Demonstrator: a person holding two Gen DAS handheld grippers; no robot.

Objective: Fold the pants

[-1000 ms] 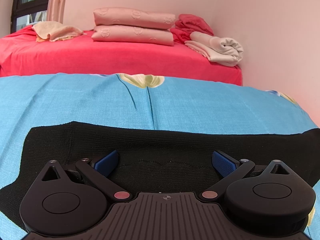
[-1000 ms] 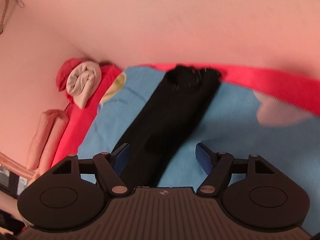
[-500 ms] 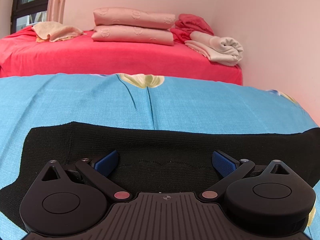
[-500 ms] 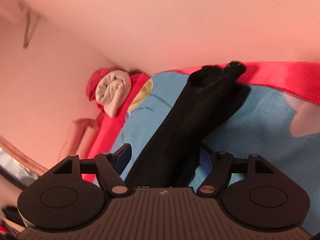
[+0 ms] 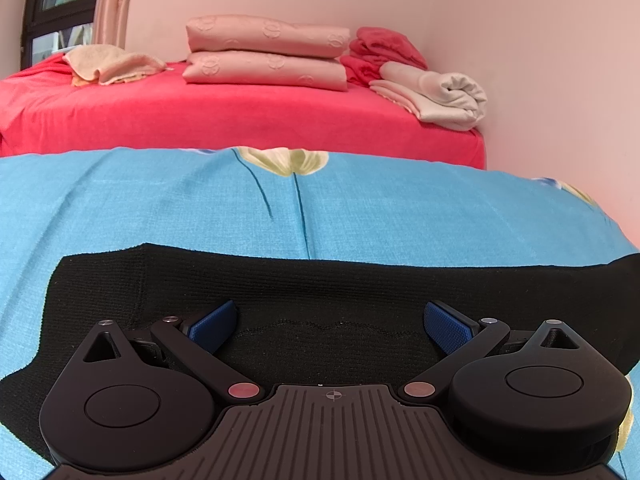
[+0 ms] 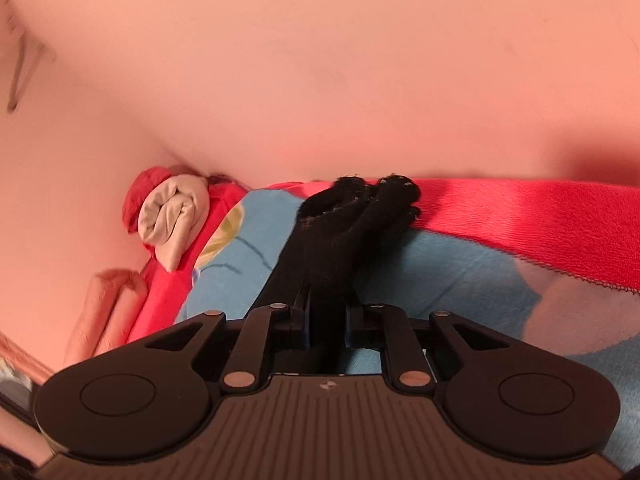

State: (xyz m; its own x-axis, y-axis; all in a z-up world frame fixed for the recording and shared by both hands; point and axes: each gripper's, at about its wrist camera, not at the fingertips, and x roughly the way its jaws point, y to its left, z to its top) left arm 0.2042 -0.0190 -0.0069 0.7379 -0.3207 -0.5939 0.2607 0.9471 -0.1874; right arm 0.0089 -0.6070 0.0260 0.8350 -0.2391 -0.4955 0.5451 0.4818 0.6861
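Note:
Black knit pants (image 5: 320,280) lie flat across a blue flowered sheet (image 5: 200,200). In the left wrist view my left gripper (image 5: 330,320) is open, its blue pads (image 5: 212,322) wide apart just above the waistband end. In the right wrist view my right gripper (image 6: 327,320) is shut on the pants' legs (image 6: 340,232), which run forward from the jaws, bunched and lifted. The cuffs (image 6: 376,192) rest at the red blanket's edge.
A red bed (image 5: 240,108) lies beyond the blue sheet with folded pink bedding (image 5: 264,56), a peach towel (image 5: 112,66), a rolled white cloth (image 5: 440,96) and red clothes (image 5: 384,46). A pink wall (image 6: 320,60) stands close on the right.
My right gripper has closed on the pant legs and tilted upward, gathering and lifting the cloth. My left gripper has stayed still and open.

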